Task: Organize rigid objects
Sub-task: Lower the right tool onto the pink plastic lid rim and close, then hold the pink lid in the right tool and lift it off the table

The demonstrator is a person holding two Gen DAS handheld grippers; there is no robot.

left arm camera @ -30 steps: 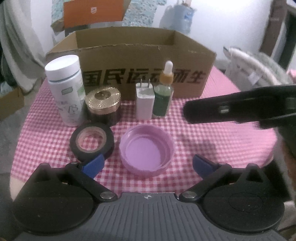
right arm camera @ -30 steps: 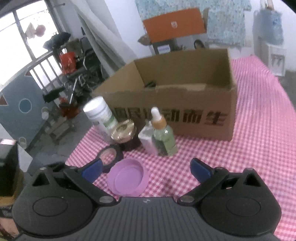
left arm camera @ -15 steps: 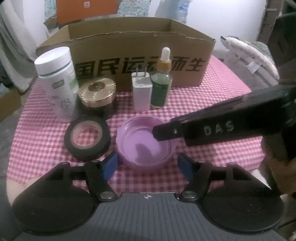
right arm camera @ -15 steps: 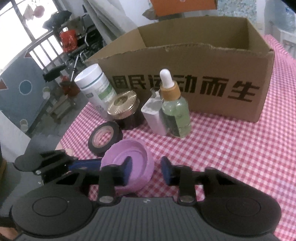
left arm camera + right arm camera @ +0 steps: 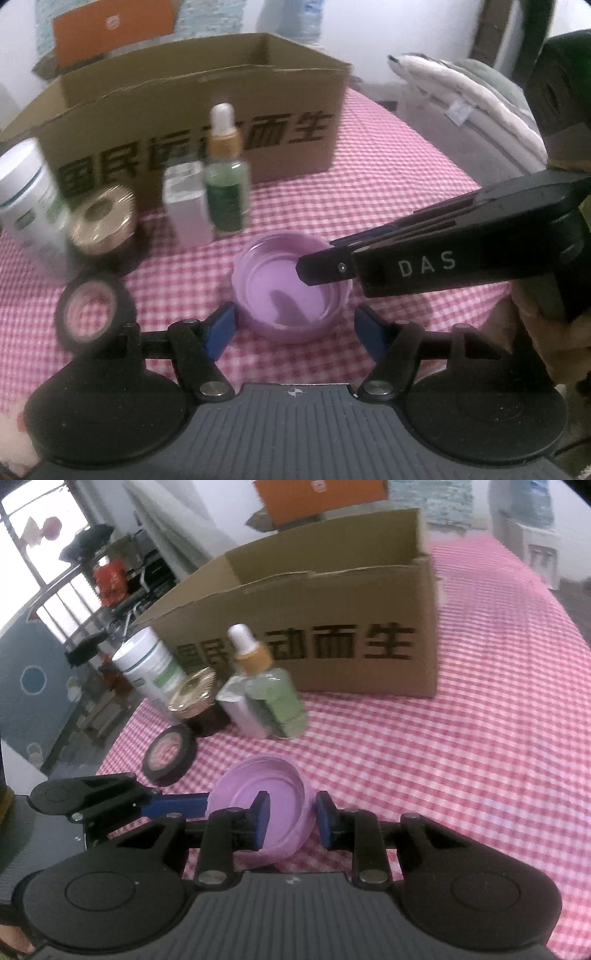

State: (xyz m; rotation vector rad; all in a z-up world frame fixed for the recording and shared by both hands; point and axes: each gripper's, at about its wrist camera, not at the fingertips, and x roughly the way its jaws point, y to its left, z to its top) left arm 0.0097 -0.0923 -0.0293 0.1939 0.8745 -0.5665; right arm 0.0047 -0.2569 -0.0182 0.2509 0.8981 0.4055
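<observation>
Both of your grippers meet at the purple lid, which sits near the front edge of the surface. Your right gripper has narrowed to pinch the lid's rim; your left gripper stands half-wide around it, pads apparently apart from its sides.

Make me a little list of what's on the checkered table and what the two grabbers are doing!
surface: pink checkered cloth
box: open cardboard box at the back
in front of box: white bottle, gold-lid jar, white charger, dropper bottle
nearer: tape roll, purple lid lying hollow side up
right gripper: pinching the lid's rim, one finger inside, one outside
left gripper: straddling the lid, right pad clear of it, left pad contact unclear
</observation>
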